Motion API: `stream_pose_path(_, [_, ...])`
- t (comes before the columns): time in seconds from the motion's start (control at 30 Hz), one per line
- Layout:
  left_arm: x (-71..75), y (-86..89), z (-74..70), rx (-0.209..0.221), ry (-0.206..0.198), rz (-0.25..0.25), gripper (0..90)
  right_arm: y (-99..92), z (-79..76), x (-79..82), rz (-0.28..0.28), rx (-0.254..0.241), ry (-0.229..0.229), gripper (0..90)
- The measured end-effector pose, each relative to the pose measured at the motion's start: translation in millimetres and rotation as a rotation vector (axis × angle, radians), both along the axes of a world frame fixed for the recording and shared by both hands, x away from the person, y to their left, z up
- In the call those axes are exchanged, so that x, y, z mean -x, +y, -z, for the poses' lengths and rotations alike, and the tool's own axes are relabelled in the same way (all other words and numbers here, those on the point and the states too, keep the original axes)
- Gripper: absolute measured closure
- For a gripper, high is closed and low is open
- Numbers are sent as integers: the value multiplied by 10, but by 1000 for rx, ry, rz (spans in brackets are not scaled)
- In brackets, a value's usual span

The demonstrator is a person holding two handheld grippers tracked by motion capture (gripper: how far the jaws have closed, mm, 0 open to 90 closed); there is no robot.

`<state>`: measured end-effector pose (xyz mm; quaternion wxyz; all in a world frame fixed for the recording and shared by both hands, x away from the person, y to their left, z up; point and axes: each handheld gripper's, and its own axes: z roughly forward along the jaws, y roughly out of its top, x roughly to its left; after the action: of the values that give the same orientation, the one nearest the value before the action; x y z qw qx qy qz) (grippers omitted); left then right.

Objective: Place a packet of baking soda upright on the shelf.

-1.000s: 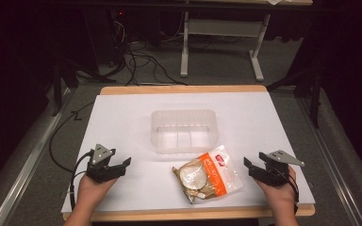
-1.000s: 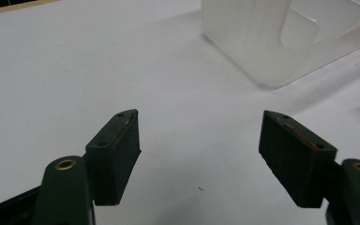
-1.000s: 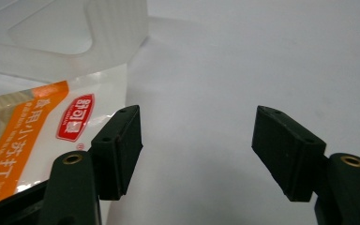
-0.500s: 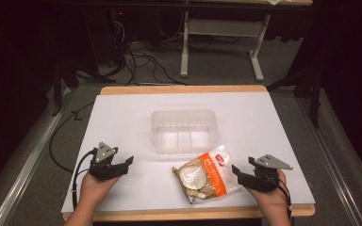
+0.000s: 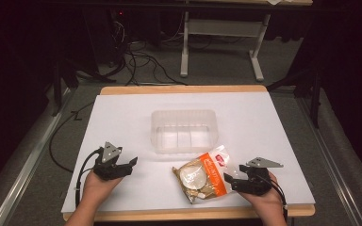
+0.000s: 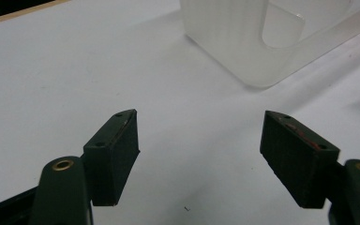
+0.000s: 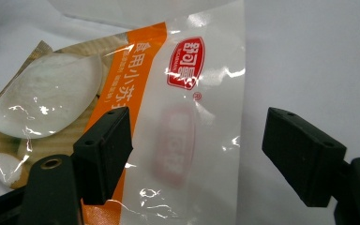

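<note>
A snack bag [image 5: 202,174] with an orange stripe and a red logo lies flat on the white table near the front edge. A clear plastic tub [image 5: 184,130] stands empty just behind it. My right gripper [image 5: 231,179] is open at the bag's right edge; in the right gripper view the bag [image 7: 168,117] lies between and under the spread jaws of the right gripper [image 7: 197,154]. My left gripper [image 5: 131,163] is open over bare table, left of the bag. In the left gripper view the left gripper [image 6: 199,159] holds nothing, with the tub [image 6: 262,37] ahead.
The white table top [image 5: 122,117] has wooden edges at front and back. Beyond it stand a metal table frame [image 5: 221,42] and loose cables [image 5: 141,61] on the grey floor. A rail [image 5: 33,155] runs along the left side.
My right gripper has moved left toward the bag until its jaws reach the bag's right edge. The left gripper has shifted slightly right. The bag and tub have not moved.
</note>
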<state>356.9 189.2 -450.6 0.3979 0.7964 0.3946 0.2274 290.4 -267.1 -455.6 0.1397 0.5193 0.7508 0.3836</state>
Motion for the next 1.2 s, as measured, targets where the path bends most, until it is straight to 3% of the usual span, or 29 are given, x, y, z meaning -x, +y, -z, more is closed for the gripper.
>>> stream_pose_path(0.5, [4,-8,1,-3,-6,1,288,-29,94,-74,-16,-49,99,247])
stream_pose_path(0.8, [4,-26,11,-17,-1,13,287,-32,109,-84,-31,-78,124,253])
stream_pose_path(0.87, [5,-28,11,-23,-1,15,287,-35,105,-83,-38,-84,118,262])
stream_pose_path(0.97, [5,-31,14,-26,0,17,287,-37,38,-28,-54,-99,65,281])
stream_pose_path(1.2, [8,-44,18,-29,1,20,287,-29,-34,27,-69,-106,7,299])
